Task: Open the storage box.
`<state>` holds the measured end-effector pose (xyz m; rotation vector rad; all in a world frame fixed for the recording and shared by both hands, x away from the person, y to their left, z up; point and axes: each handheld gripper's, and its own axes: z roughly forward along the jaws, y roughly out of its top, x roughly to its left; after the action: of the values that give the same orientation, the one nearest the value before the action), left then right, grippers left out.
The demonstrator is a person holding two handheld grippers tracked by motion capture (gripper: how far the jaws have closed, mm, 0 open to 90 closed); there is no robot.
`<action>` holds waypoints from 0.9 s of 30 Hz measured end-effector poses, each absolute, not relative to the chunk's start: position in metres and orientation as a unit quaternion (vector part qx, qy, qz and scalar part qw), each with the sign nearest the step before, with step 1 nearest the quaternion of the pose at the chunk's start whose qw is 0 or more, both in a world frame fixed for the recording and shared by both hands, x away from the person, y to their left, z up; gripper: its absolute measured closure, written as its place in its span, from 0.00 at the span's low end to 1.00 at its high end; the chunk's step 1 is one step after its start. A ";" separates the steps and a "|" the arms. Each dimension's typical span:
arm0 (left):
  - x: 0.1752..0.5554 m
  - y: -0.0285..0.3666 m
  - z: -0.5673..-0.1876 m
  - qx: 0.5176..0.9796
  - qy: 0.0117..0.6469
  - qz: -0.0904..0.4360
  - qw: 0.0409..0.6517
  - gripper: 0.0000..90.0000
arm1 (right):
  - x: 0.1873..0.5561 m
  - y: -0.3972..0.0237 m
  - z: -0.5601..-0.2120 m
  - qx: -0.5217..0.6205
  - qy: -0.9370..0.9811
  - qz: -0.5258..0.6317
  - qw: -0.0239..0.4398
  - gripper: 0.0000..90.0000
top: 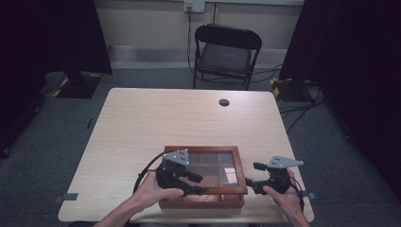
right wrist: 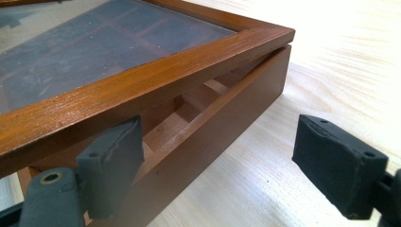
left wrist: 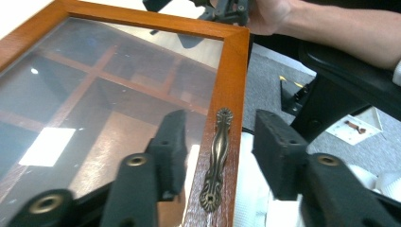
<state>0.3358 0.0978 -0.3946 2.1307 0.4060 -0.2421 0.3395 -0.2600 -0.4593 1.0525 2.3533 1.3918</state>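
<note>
A wooden box (top: 201,202) with a glass-paned lid (top: 203,149) sits near the table's front edge. In the left gripper view, my left gripper (left wrist: 224,142) is open, its jaws either side of the brass handle (left wrist: 216,158) on the lid's front rail (left wrist: 231,71). In the high view the left gripper (top: 202,184) reaches over the box's front. My right gripper (top: 251,174) is open at the box's right side. The right gripper view shows the lid (right wrist: 142,80) slightly raised off the base (right wrist: 227,118). The right gripper (right wrist: 226,161) has one jaw under the lid's edge and the other over the table.
The pale wooden table (top: 165,118) has a round cable hole (top: 224,102) at the back. A black folding chair (top: 227,52) stands behind it. Dark curtains hang on both sides, and cables lie on the floor at the right.
</note>
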 end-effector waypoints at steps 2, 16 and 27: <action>0.335 0.106 -0.393 0.861 0.169 -0.093 0.471 0.50 | 0.340 -0.260 -0.459 0.356 0.798 0.474 0.106 0.18; 0.327 0.135 -0.400 0.855 0.169 -0.063 0.487 0.35 | 0.340 -0.261 -0.457 0.362 0.790 0.484 0.103 0.18; 0.322 0.150 -0.407 0.843 0.176 -0.031 0.508 0.31 | 0.340 -0.261 -0.454 0.363 0.786 0.488 0.108 0.18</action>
<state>0.3222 0.1496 -0.4068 2.0309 0.4237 -0.0740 0.3405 -0.2607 -0.4537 1.0698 2.3138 1.4365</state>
